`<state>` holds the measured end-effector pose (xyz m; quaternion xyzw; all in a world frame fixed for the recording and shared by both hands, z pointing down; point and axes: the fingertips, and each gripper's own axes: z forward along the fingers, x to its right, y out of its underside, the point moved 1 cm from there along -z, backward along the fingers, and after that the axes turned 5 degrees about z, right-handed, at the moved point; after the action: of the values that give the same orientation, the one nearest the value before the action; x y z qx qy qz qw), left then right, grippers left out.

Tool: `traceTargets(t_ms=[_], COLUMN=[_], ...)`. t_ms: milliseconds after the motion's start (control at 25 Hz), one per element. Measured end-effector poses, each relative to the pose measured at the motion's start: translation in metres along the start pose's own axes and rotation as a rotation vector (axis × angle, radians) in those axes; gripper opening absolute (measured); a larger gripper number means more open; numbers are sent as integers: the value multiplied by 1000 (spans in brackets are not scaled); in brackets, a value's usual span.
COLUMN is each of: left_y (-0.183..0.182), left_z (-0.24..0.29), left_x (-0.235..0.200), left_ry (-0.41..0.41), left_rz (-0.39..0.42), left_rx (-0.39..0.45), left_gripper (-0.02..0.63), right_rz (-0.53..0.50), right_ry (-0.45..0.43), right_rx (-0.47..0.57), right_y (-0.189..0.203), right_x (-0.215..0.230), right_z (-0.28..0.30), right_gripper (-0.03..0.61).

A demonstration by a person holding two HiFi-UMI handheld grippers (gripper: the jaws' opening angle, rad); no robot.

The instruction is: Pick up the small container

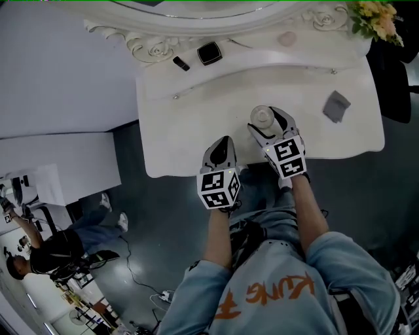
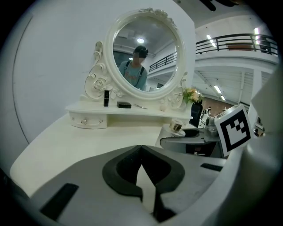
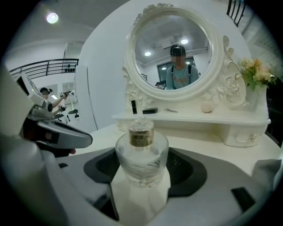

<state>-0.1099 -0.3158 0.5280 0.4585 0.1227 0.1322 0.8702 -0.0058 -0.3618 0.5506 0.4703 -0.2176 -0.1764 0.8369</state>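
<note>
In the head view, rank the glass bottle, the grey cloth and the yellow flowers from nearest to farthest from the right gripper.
1. The glass bottle, between the right gripper's jaws.
2. The grey cloth, to its right.
3. The yellow flowers, far right corner.

1. Small container (image 3: 141, 154): clear glass, clear stopper, dull gold band at the neck.
2. Right hand-held gripper (image 3: 142, 174): pale grey shell, black pads. Its cube carries black-and-white square markers.
3. Left hand-held gripper (image 2: 141, 154): same grey shell and black pads, with a black-on-white marker cube.
4. Surface (image 1: 196, 118): cream-white all over.
5. Mirror frame (image 3: 130, 57): matching white, carved with scrolls and rosettes.
6. Flowers (image 1: 376, 16): yellow blooms, green leaves.
7. Square case (image 1: 209, 53): black with a paler edge. Small tube (image 1: 181, 63) beside it: black.
8. Flat piece (image 1: 336, 106): mid grey.
9. Floor (image 1: 366, 190): dark grey.
10. Sleeve (image 1: 347, 268): light blue, with orange lettering on the shirt.
</note>
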Motion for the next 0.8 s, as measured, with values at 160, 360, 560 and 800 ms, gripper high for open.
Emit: traceTargets(t_ms=[160,360,560,800], left_y=[-7,-20,-44,-83], left_z=[-9,-21,-43,-66], left_x=[18,47,76,90], left_ry=[-10,-50,-80,-113], left_rz=[-31,-1,17,35], left_rx=[42,108,206,319], left_gripper=[21,21,21,21], right_rz=[-25,-82,-111,-131], right_ry=[-16,-40,-58,-74], right_rx=[35,87,135,239], right_y=[-17,-37,-53,-97], right_x=[2,7,11,16], right_z=[-28,-67,-107,-149], right_gripper=[325,325,325,325])
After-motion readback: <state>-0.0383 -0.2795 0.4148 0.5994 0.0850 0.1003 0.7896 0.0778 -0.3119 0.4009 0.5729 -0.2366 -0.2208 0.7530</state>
